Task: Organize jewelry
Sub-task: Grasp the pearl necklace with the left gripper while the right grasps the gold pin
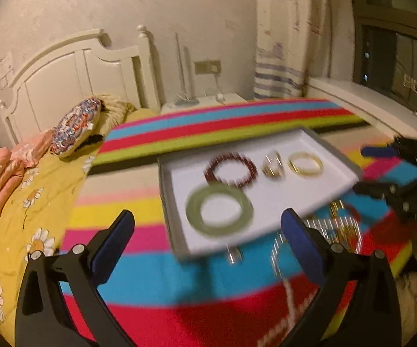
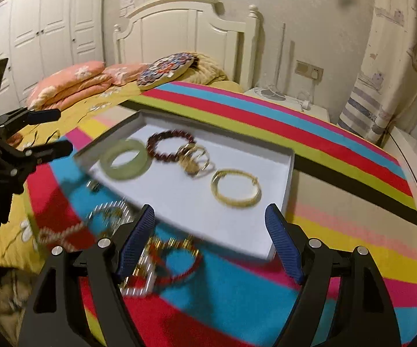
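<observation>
A shallow white tray (image 1: 266,202) with grey walls sits on a striped mat (image 1: 165,277) spread over the bed (image 1: 35,196). Four pieces lie in it. The green bangle (image 1: 219,210) is at one end, touching or nearly touching the dark red bead bracelet (image 1: 231,170) beside it. Next along is a small cluster of thin gold rings (image 1: 272,165), and then a gold bangle (image 1: 305,164) lying apart at the other end. In the right wrist view the same row reads green bangle (image 2: 125,158), bead bracelet (image 2: 170,147), gold rings (image 2: 195,157), gold bangle (image 2: 236,188).

Outside the tray, on the blue and red stripes just beside its near wall, lies a loose heap of jewelry (image 2: 150,245): a red corded bracelet, gold links, and a string of pale beads; motion blur keeps me from telling the pieces apart any better.

The left gripper (image 1: 207,238) hangs over the mat at the tray's near edge, jaws spread wide with nothing between them. The right gripper (image 2: 210,238) is likewise well open and empty, above the tray's near wall, with the heap just beside its left finger. Each gripper shows at the edge of the other's view.

Beyond the mat are folded pink quilts (image 2: 72,84), a round patterned cushion (image 2: 165,68), a white headboard (image 2: 179,26) and a wardrobe (image 2: 43,34).
</observation>
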`<state>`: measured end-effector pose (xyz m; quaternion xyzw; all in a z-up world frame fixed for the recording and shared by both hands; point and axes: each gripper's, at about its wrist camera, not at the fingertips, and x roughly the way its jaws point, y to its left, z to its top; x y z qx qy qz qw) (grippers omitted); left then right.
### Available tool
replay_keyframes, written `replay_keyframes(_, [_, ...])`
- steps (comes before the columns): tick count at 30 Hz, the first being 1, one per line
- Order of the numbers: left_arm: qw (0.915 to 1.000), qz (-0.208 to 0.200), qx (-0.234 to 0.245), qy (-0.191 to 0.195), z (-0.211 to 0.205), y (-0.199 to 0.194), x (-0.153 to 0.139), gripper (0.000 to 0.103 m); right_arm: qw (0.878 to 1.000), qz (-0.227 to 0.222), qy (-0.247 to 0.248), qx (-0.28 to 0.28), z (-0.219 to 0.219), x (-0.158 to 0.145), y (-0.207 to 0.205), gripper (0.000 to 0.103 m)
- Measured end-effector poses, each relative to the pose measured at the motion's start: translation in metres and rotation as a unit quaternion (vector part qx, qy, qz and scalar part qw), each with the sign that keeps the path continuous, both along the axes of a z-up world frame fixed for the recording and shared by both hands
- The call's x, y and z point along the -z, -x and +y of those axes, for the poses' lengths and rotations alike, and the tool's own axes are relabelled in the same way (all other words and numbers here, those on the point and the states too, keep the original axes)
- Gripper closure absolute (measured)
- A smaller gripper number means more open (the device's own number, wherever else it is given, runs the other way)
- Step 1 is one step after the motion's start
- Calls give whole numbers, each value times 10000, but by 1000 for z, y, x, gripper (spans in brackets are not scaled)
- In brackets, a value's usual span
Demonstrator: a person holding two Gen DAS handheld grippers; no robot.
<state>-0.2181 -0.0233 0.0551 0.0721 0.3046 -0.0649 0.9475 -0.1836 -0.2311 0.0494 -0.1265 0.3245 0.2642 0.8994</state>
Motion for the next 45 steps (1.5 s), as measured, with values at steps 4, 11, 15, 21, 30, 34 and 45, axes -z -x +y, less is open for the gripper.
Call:
replay_keyframes(4, [9995, 222, 244, 21, -8, 28, 21, 2, 9996, -45, 196, -189, 5, 9, 17, 27])
replay_keyframes(11, [9973, 333, 646, -138, -28, 59, 44, 3, 9989, 27, 226, -417, 20, 14, 23, 28])
replay_keyframes(15, [9970, 244, 721, -123, -29, 63, 44, 4, 9979, 61, 293, -579, 31, 15, 23, 36])
replay_keyframes(21, [9937, 324, 1067, -117, -35, 65, 45, 18, 9952, 362, 414, -814, 46, 22, 13, 55])
replay_keyframes(30, [9893, 721, 1263, -111, -38, 55, 63, 54, 9889, 628, 636, -1185, 57, 30, 0, 72])
replay_keyframes(34, [9868, 810, 1393, 126, -36, 53, 65, 82, 9871, 641, 653, -1315, 60, 32, 0, 76])
replay_keyframes(45, [9911, 304, 1259, 294, -30, 55, 40, 96, 9961, 351, -102, -804, 21, 6, 13, 93])
